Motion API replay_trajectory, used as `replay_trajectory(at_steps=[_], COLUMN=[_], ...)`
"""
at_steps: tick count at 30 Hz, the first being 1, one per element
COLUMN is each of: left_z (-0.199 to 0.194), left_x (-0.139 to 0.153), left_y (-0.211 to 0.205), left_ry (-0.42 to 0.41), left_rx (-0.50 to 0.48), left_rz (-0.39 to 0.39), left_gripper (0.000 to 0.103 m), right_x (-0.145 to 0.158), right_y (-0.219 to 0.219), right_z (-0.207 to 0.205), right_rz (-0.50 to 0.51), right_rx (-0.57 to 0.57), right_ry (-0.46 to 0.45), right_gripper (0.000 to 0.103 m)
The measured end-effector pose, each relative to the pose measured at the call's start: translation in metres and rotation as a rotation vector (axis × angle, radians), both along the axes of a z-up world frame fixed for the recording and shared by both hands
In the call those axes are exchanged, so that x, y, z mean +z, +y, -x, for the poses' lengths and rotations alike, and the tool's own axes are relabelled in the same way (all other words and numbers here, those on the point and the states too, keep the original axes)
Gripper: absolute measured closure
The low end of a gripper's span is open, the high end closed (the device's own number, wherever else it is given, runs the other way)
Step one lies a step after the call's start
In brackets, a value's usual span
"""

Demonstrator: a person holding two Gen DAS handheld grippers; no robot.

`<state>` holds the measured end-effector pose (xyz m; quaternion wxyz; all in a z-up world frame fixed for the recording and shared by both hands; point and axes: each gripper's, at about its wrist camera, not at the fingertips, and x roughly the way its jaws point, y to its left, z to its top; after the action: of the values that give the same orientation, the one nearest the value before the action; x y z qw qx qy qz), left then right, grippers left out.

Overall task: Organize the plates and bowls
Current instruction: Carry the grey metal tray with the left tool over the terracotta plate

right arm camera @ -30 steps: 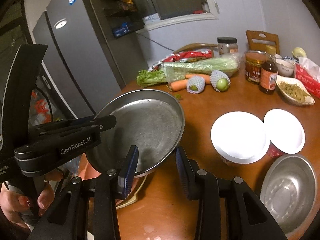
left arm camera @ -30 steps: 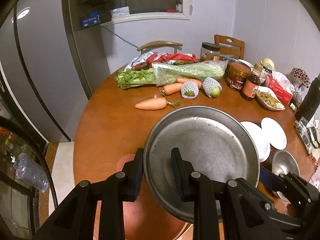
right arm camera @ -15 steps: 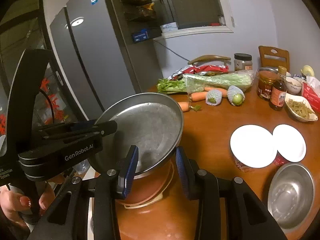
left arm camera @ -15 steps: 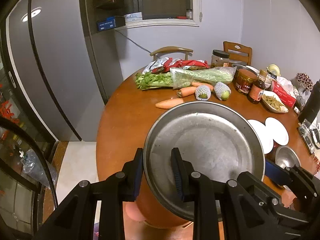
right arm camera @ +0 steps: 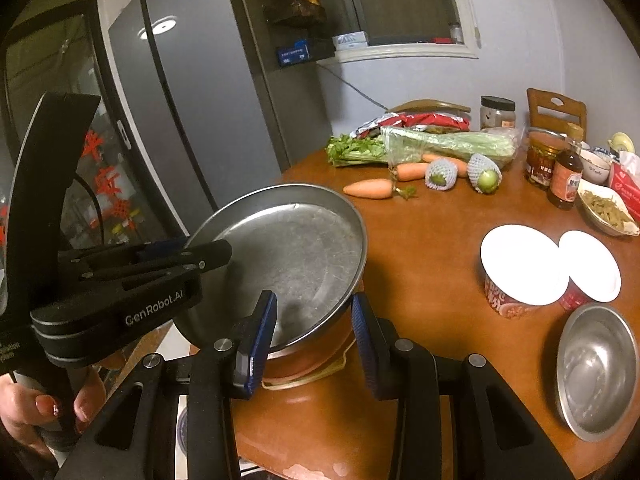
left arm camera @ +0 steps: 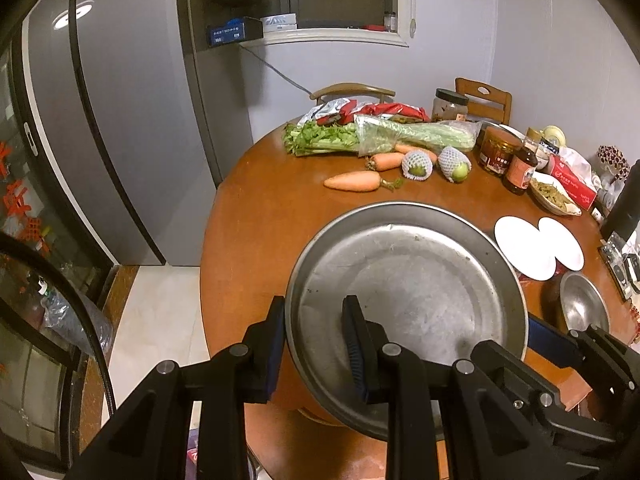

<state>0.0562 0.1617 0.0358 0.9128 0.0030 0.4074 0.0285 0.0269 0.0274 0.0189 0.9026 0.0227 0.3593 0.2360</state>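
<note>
Left tool (left arm camera: pixel 314 344): clamped on the near-left rim of the steel plate (left arm camera: pixel 404 300), one finger inside, one outside.
Right tool (right arm camera: pixel 314 334): fingers part-way apart, astride the plate's near rim; whether they pinched it could not be told.
Plate: held tilted above the near-left edge of the bench (right arm camera: pixel 432 248), over an orange dish (right arm camera: pixel 308 360).
Other dishes: steel bowl (right arm camera: pixel 596 368) at the near right, two lidded cups (right arm camera: pixel 520 268) just beyond it.
Risk: a thin rim grip on a wide, slick plate could let it pivot or slip and drop off the bench edge, likelier if the right tool gave no support.
</note>
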Motion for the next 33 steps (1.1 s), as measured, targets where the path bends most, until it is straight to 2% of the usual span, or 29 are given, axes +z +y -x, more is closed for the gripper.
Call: replay_trajectory(at_steps=[15,33], left_z=[0.006,-0.004], left_x=[-0.042,-0.061], left_y=[0.006,0.011], left_ry=[0.059,0.079], left_rx=[0.013,0.021], left_rz=[0.031,0.042], left_gripper=[0.075,0.075], right_x=[-0.028,-0.046], right_y=[0.005,0.011], right_z=[0.004,-0.004], right_rz=[0.059,0.085], right_rx=[0.011,0.038], right_ry=[0.047,0.063], right_gripper=[0.062,0.062])
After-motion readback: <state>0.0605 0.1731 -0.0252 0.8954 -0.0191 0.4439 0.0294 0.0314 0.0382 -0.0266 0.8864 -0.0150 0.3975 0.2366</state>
